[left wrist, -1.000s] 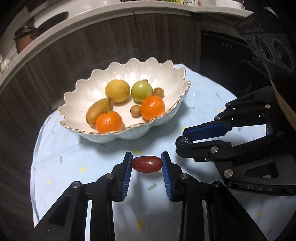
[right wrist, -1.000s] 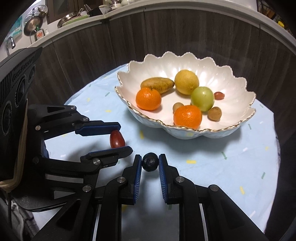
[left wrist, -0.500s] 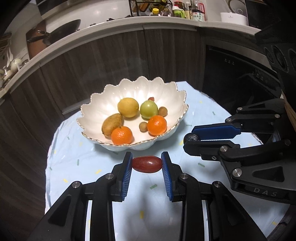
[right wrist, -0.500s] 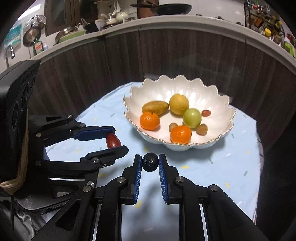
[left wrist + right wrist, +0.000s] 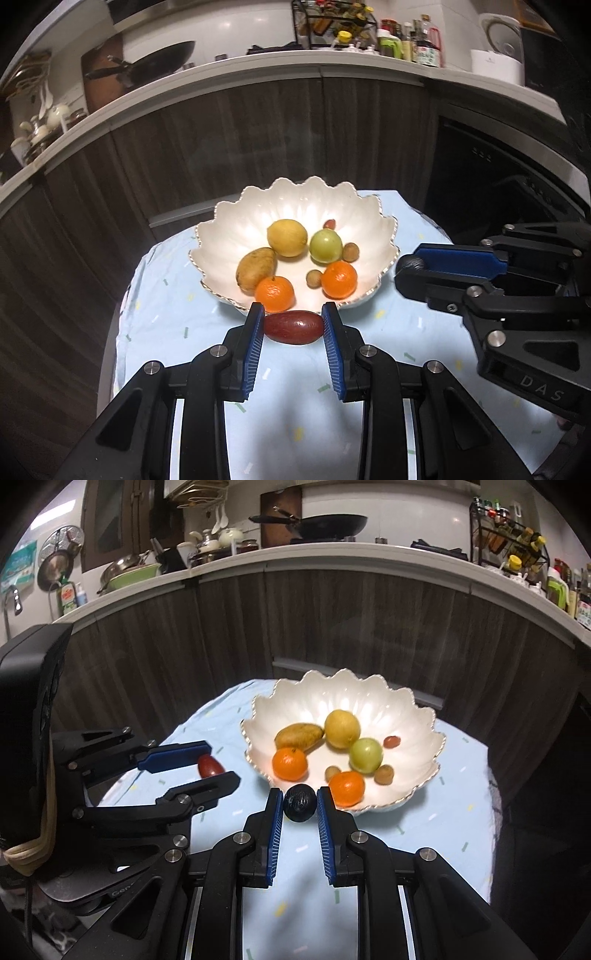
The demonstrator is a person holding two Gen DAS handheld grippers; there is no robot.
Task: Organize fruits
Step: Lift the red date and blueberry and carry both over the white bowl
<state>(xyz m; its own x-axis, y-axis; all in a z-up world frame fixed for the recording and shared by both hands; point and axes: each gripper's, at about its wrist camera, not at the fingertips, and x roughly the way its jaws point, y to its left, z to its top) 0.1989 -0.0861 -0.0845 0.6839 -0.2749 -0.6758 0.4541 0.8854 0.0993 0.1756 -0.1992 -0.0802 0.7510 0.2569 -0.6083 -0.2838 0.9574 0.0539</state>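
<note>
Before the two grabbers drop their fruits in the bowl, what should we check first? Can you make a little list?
1. Left gripper holding the red fruit between both pads: ok.
2. Right gripper holding the dark wrinkly fruit: ok.
3. Grippers apart, not touching each other: ok.
4. Bowl upright on the blue cloth: ok.
5. Free room inside the bowl, along its back wall: ok.
6. Fruits already above the bowl: not ok, both are in front of its near rim.

Two oranges point(image 5: 275, 293), two longans point(image 5: 314, 277), one lemon point(image 5: 287, 237), one bowl point(image 5: 225, 240)
</note>
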